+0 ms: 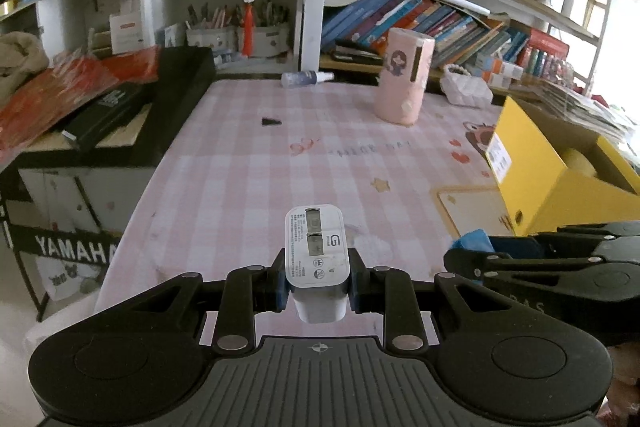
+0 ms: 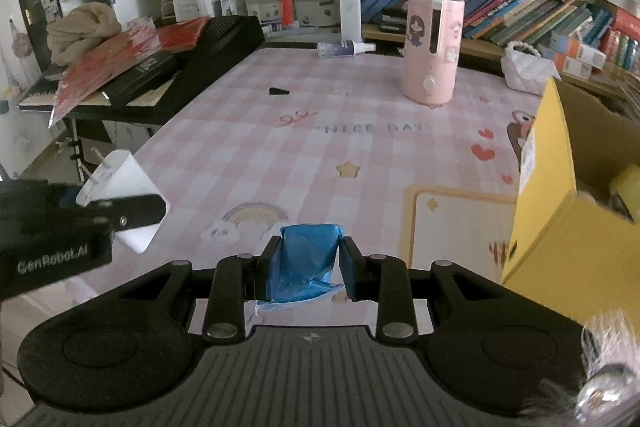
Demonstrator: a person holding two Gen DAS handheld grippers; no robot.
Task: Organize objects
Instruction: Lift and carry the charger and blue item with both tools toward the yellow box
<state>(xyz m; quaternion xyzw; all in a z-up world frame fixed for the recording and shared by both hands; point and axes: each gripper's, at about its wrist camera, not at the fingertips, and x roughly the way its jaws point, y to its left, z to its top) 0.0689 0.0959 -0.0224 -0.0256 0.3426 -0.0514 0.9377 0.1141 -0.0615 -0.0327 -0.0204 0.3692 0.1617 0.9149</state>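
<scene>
Your left claw (image 1: 316,291) is clamped on a white charger (image 1: 316,251) and your right claw (image 2: 308,267) on a blue bag roll (image 2: 306,259), both above the pink checkered tabletop (image 1: 248,167), cluttered bookshelves (image 1: 440,19) behind and a yellow box (image 1: 552,179) alongside.

"YAMAHA" in white on black keyboard stand (image 1: 76,247), near left. "NICE DAY" printed on pink checked cloth over counter (image 2: 372,128), mid. "GenRobot.AI" on left gripper (image 2: 56,259) body. Charger (image 1: 316,247) label txt too small to read.
</scene>
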